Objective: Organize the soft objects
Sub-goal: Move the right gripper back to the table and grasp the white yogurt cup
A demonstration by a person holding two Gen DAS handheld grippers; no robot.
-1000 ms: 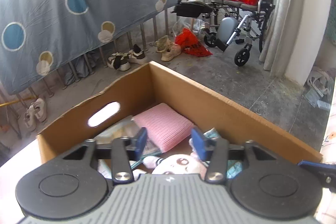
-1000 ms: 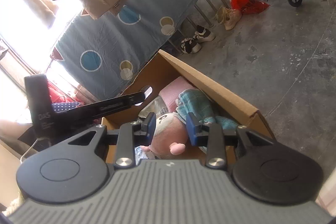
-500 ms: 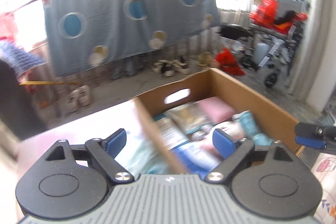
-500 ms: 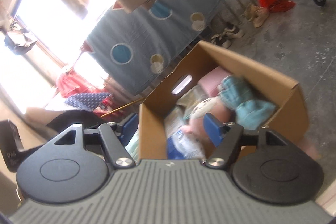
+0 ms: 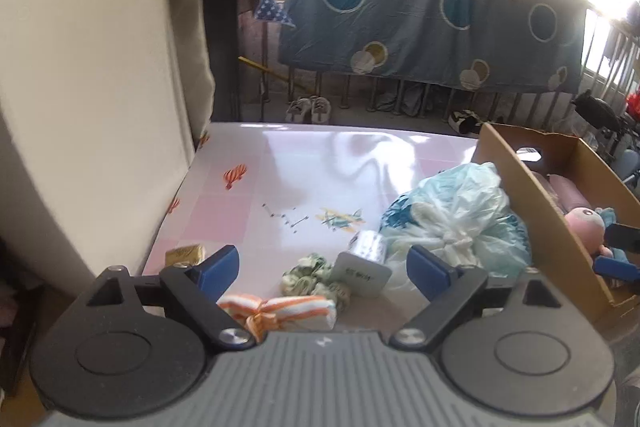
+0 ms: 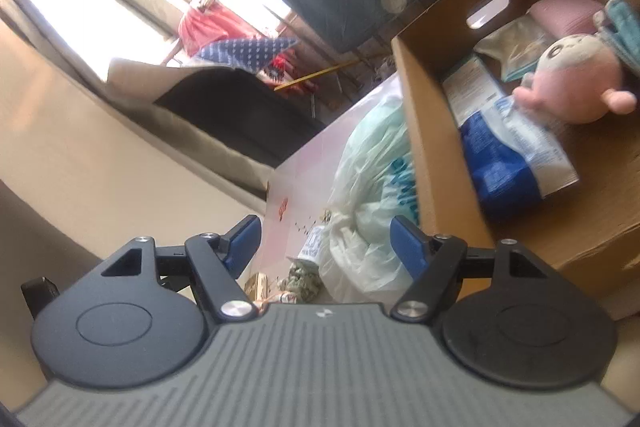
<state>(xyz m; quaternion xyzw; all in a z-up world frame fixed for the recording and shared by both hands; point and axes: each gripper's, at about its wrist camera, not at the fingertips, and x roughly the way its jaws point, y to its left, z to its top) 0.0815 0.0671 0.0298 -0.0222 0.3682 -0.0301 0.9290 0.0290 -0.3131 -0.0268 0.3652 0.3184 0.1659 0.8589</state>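
**A:** How did the left gripper (image 5: 323,264) stand?

**B:** Its blue fingers (image 5: 219,264) were spread wide with nothing between them, held over the near edge of the pink bench (image 5: 312,163). Just under them lay an orange-and-white striped cloth bundle (image 5: 280,311), tied in the middle, and beside that a green patterned scrunchie (image 5: 310,273).

**A:** And the right gripper (image 6: 324,241)?

**B:** Also spread apart and holding nothing. It was tilted, looking across the same end of the bench toward the cardboard box (image 6: 432,155).

**A:** Where were the soft things?

**B:** A pale blue plastic bag (image 5: 456,219), stuffed and knotted, sat on the bench touching the box's side wall. A small grey-and-white tagged packet (image 5: 364,263) leaned against the bag's near side. Inside the box lay a pink plush toy (image 6: 576,79) with a pale face, resting partly on a blue-and-white packet (image 6: 508,143). A pink pillow (image 6: 568,13) sat toward the far wall, and a teal cloth (image 6: 624,31) was next to the toy.

**A:** Anything else on the bench?

**B:** A small yellowish block (image 5: 186,254) near the left edge.
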